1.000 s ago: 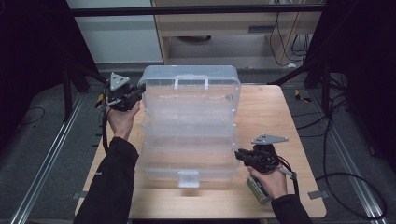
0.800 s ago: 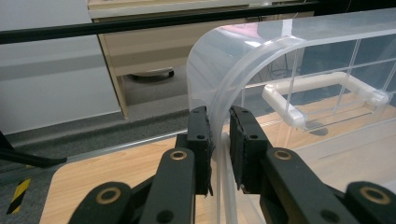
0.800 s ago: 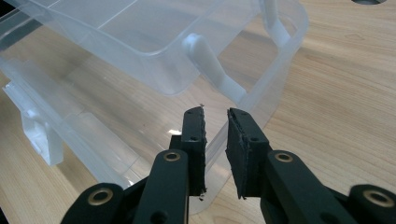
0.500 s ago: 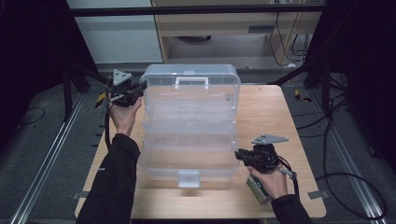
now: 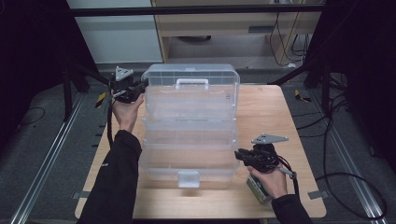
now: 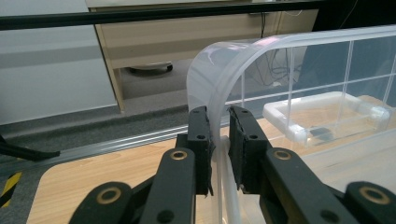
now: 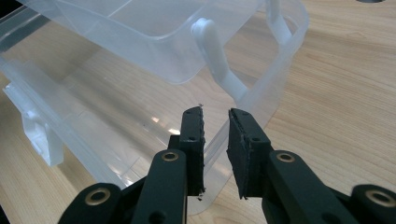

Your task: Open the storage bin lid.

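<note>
A clear plastic tiered organiser box [image 5: 189, 140] stands spread open on the wooden table [image 5: 266, 107]. Its lid [image 5: 191, 74], with a white handle [image 5: 192, 83], stands up at the far end. My left gripper [image 5: 140, 87] is at the lid's left corner. In the left gripper view it [image 6: 218, 126] is shut on the lid's curved edge [image 6: 212, 79]. My right gripper [image 5: 237, 155] is at the bottom tray's right front corner. In the right gripper view it [image 7: 215, 116] is shut on the tray's rim [image 7: 280, 70].
A small green and white carton [image 5: 258, 190] lies under the right hand near the table's front edge. A white latch [image 5: 188, 178] juts from the tray's front. Behind the table is a wooden cabinet [image 5: 224, 28], and dark frame legs stand at both sides.
The left hand has moved a little away from me and rightward with the lid's corner in its jaws. The right hand has stayed put.
</note>
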A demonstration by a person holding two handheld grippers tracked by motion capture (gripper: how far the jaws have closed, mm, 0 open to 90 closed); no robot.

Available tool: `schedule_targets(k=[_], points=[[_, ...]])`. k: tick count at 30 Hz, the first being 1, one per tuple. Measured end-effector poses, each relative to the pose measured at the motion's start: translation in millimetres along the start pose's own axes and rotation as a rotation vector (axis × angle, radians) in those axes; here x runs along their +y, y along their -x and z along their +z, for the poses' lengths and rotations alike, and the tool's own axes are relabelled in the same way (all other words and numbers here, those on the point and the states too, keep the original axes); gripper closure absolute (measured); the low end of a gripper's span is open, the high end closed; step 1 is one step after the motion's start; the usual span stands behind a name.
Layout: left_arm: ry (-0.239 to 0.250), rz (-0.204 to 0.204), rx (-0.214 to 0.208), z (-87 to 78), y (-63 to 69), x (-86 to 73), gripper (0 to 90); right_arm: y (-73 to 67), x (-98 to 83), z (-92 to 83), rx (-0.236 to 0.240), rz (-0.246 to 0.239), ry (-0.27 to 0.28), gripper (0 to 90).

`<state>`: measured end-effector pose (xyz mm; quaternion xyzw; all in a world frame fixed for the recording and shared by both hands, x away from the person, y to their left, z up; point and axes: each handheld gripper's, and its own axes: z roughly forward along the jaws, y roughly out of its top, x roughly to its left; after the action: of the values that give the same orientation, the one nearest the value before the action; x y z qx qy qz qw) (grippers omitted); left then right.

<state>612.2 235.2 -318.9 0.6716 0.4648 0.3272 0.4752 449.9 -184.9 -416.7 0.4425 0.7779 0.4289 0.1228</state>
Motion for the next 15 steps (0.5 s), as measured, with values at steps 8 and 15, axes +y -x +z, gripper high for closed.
schedule_targets(k=[8,15], points=[[-0.011,-0.024,-0.001,9.0,-5.3,-3.0,78.5,1.1,0.4,0.6,-0.018,-0.013,0.0,75.6],[-0.031,-0.031,-0.002,19.4,-8.8,-3.0,78.3,1.0,0.5,0.3,-0.025,-0.015,-0.003,76.0]])
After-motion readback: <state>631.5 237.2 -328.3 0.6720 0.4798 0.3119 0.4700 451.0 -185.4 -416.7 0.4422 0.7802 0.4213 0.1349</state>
